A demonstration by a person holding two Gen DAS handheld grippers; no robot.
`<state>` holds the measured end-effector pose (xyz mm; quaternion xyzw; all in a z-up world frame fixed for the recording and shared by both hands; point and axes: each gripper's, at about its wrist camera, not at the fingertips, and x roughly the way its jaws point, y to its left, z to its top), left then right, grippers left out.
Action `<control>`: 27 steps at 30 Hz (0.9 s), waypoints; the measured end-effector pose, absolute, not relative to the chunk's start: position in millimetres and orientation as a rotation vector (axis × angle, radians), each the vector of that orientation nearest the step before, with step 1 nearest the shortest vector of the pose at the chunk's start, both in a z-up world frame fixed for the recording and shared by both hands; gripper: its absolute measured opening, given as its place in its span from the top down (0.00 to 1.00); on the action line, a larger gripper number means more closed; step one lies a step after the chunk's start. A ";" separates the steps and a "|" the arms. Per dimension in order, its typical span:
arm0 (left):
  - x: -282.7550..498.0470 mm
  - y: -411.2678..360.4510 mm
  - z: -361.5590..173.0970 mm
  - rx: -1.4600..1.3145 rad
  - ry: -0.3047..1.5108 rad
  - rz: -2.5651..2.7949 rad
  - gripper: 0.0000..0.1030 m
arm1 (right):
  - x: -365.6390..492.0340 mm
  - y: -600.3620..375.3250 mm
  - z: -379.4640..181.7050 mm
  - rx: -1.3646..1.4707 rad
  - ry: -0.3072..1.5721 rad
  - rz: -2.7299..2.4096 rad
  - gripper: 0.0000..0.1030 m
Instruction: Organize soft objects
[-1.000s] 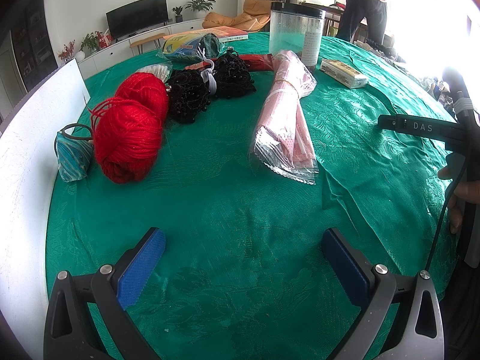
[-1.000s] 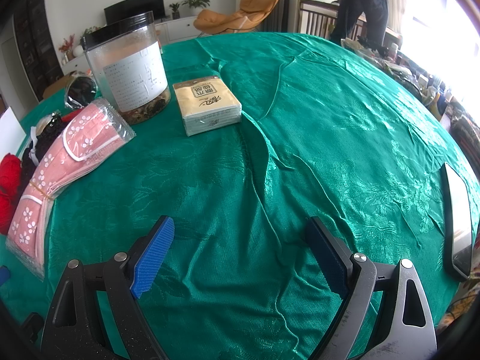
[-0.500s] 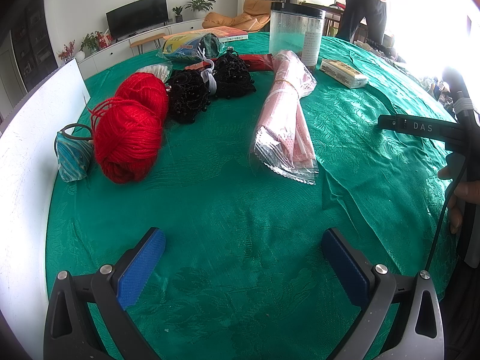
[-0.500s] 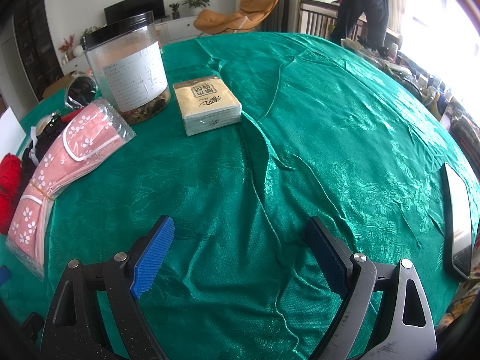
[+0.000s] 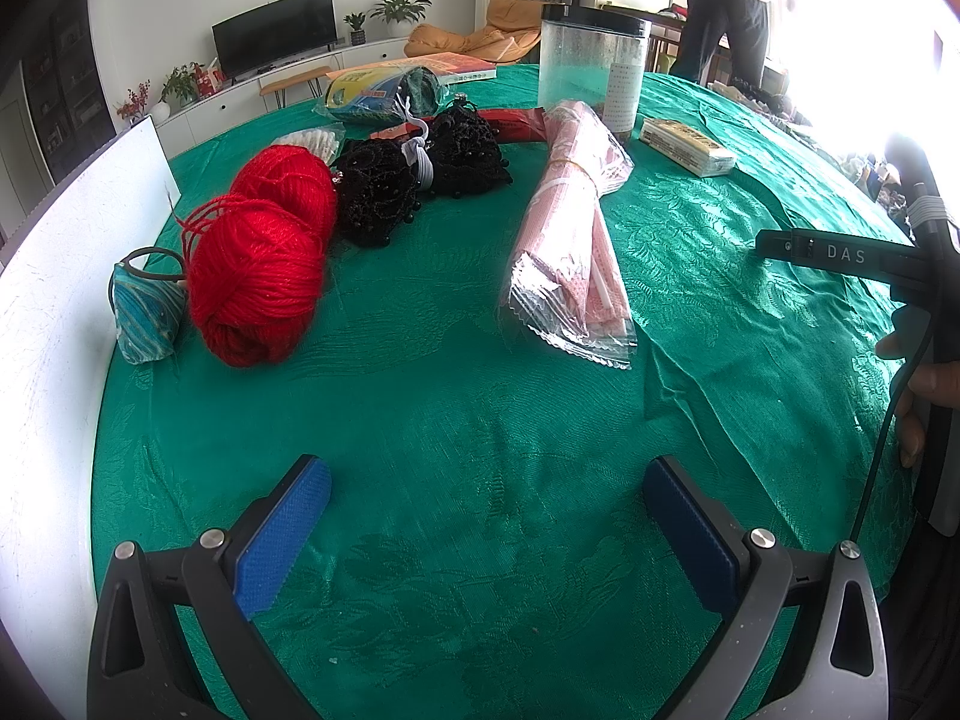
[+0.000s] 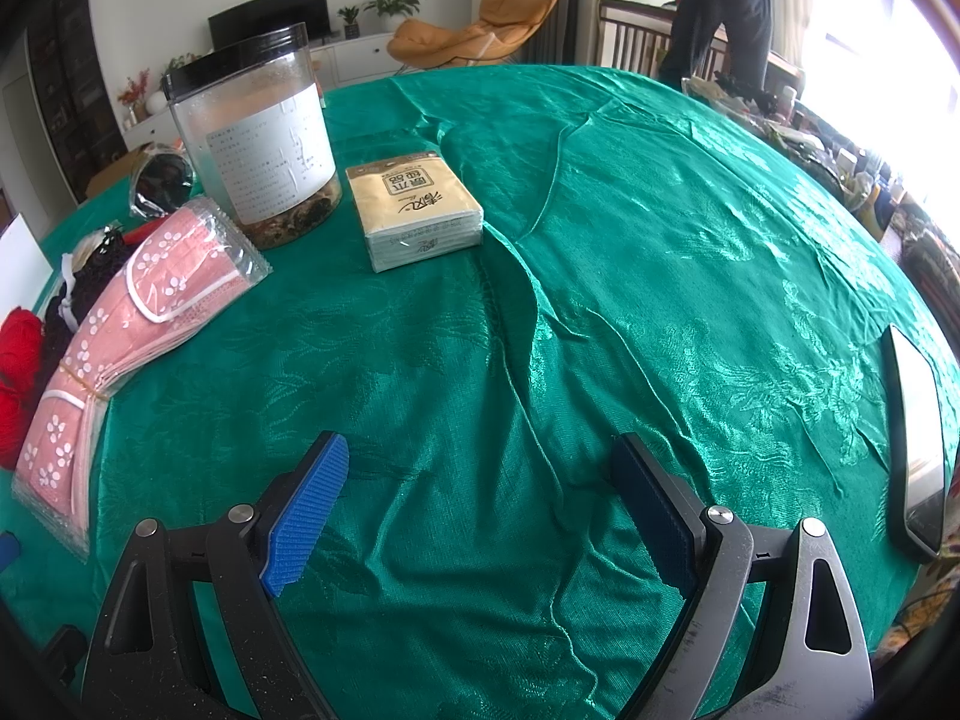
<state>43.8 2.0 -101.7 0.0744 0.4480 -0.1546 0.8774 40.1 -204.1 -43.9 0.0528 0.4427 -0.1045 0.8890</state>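
As far as I can judge, nothing is sorted yet: my left hand-held gripper (image 5: 487,516) and right hand-held gripper (image 6: 480,489) both hover over bare green cloth with jaws apart and empty. The red yarn balls (image 5: 261,261), black beaded bundle (image 5: 420,177) and bagged pink cloths (image 5: 576,228) lie loose toward the desk (image 5: 480,420)'s far-left edge, untouched, so all the gathering remains.

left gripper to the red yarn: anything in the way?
Nothing visible. The left gripper is open over bare green cloth, and only cloth lies between it and the red yarn. The teal pouch sits left of the yarn, the pink packet to the right, both off the path.
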 end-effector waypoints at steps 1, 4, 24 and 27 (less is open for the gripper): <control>43.8 1.9 -101.8 0.155 0.935 -0.323 0.00 | 40.1 -204.1 -44.0 0.110 0.920 -0.217 0.12; 43.8 1.9 -101.7 0.155 0.934 -0.323 0.00 | 40.2 -203.6 -44.1 0.110 0.920 -0.217 0.12; 43.4 1.9 -101.6 0.155 0.934 -0.322 0.00 | 40.7 -203.0 -44.1 0.110 0.920 -0.217 0.12; 43.4 1.9 -101.6 0.155 0.934 -0.322 0.00 | 40.4 -203.8 -44.0 0.110 0.920 -0.216 0.12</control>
